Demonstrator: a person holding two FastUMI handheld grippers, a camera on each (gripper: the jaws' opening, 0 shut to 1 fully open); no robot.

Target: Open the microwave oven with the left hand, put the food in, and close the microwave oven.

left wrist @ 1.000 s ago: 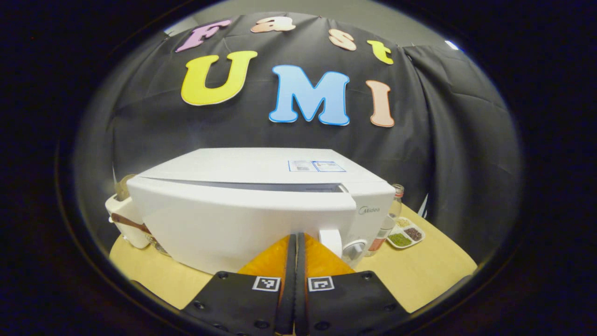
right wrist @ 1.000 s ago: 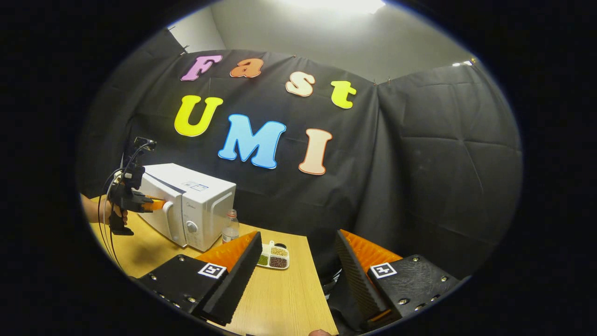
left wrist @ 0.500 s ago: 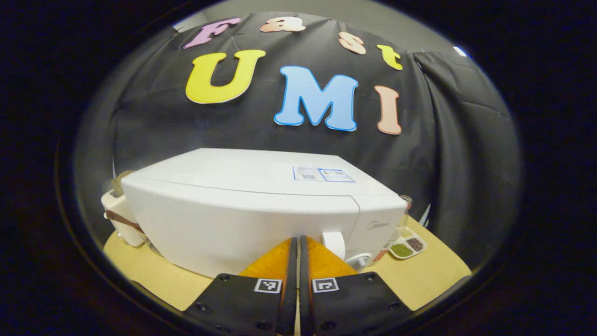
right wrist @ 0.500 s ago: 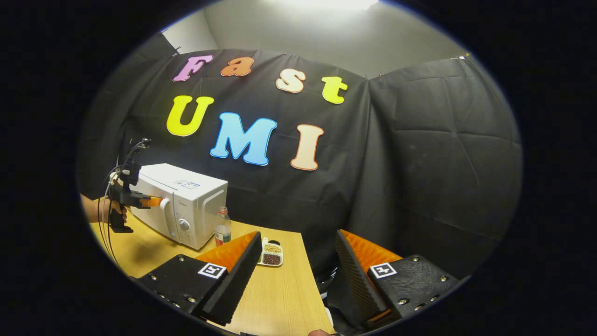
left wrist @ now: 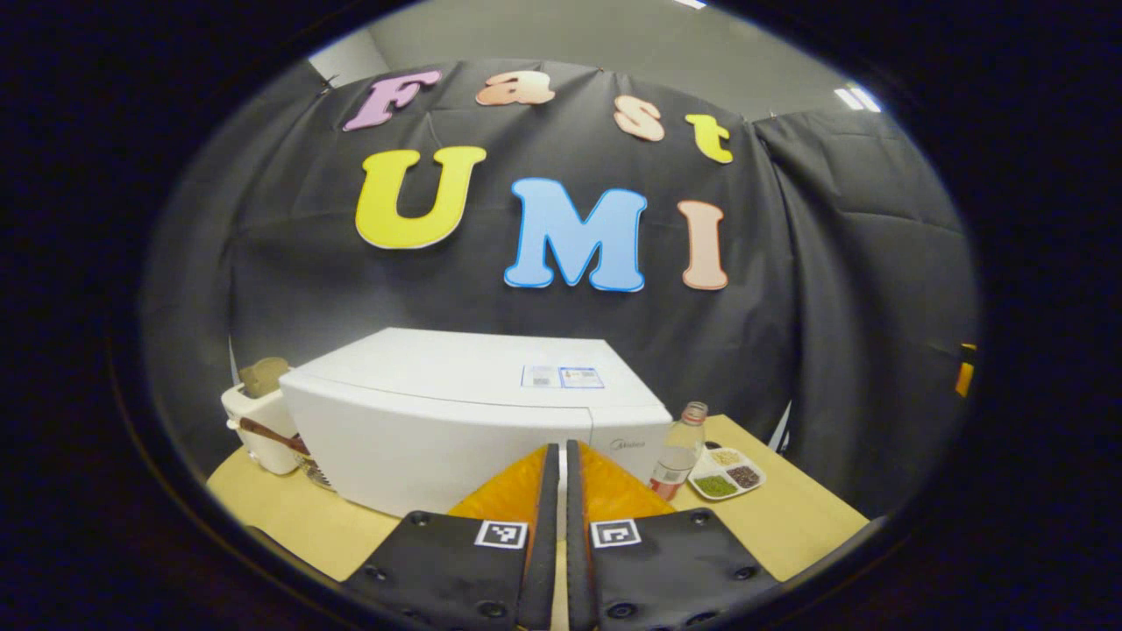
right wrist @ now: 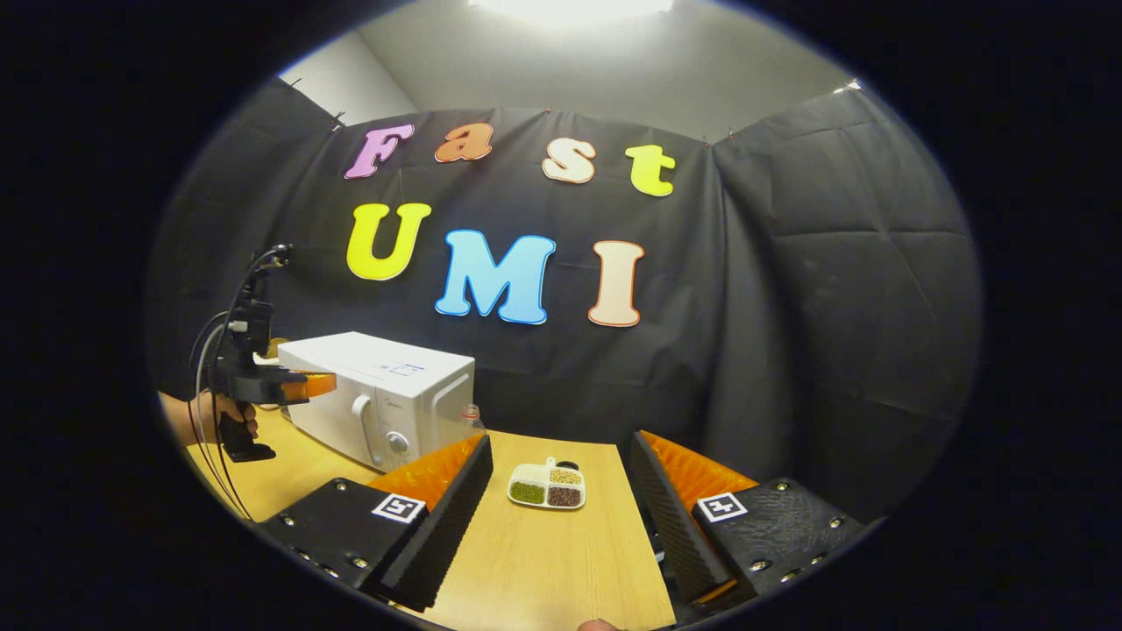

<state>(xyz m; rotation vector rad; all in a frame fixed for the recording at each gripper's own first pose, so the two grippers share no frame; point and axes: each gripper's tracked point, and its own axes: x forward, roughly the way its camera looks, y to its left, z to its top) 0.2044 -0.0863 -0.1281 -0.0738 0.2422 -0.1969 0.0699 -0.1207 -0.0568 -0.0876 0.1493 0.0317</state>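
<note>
On table, microwave [left wrist: 456, 429] door now shut; left hand-held gripper [left wrist: 557, 456] backed off.

A second earlier the microwave oven [left wrist: 473, 421] door stood slightly ajar, a dark gap along its top edge; half a second later the gap was gone and the door sat flush. The left claw [right wrist: 320, 384] then drew back from the door front, leaving it just clear of the handle [right wrist: 364, 429]. The right claw [right wrist: 561, 478] swung so the divided dish [right wrist: 548, 485] came between its fingers.
</note>
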